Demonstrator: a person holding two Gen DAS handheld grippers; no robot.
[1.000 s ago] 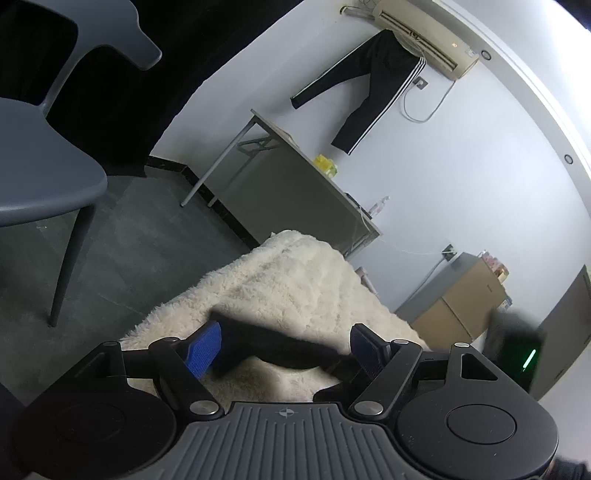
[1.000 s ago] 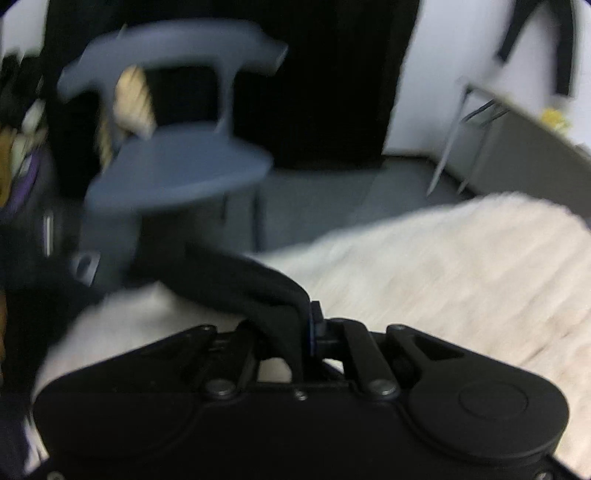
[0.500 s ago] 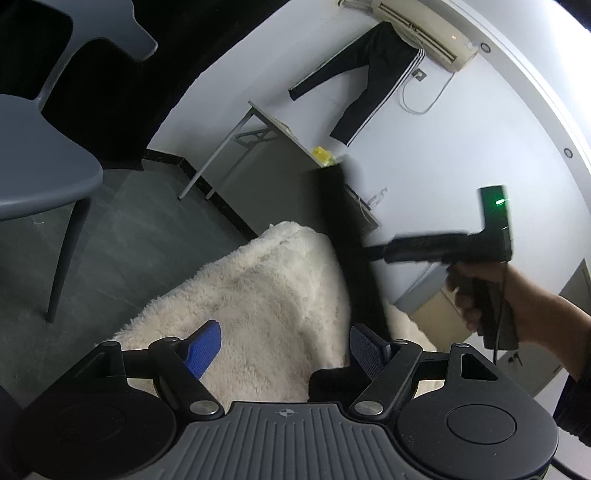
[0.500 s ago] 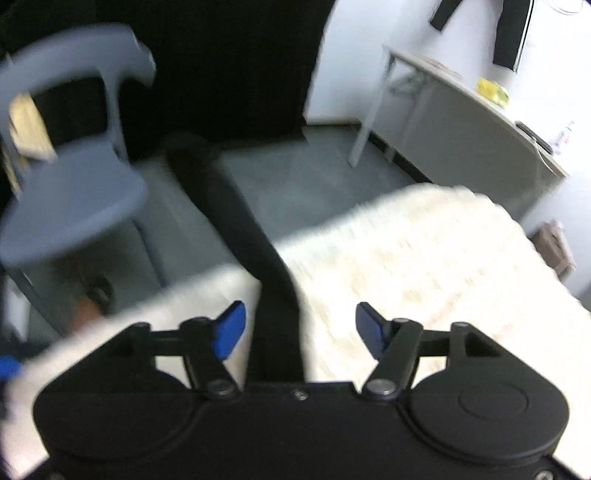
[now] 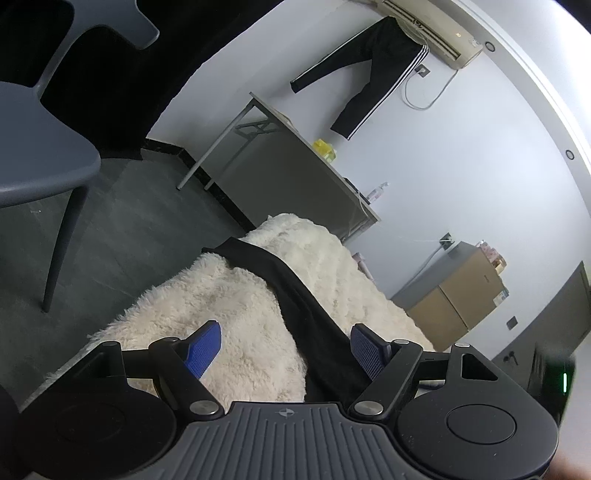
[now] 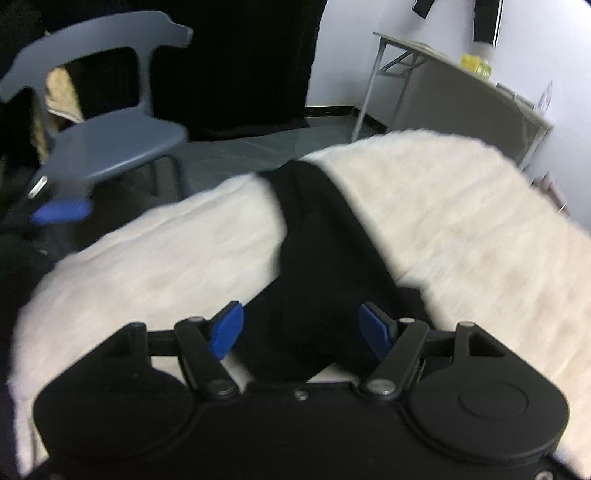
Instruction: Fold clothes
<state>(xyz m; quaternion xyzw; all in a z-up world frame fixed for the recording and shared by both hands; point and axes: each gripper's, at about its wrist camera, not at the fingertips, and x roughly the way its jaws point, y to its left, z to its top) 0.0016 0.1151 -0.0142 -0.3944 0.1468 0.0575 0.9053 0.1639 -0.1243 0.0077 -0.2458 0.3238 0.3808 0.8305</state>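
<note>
You are hovering both grippers, left and right, jaws apart; straighten the garment flat on the rug before folding.

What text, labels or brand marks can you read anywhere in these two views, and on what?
No words or numbers can be read in either view.
Left tool: a small round crosshair emblem on its grey ribbed body, no lettering.
Air conditioner: a small orange mark, too small to read.
Cardboard box: a label on its side, too small to read.
Bottle on the folding table: label unreadable.
</note>
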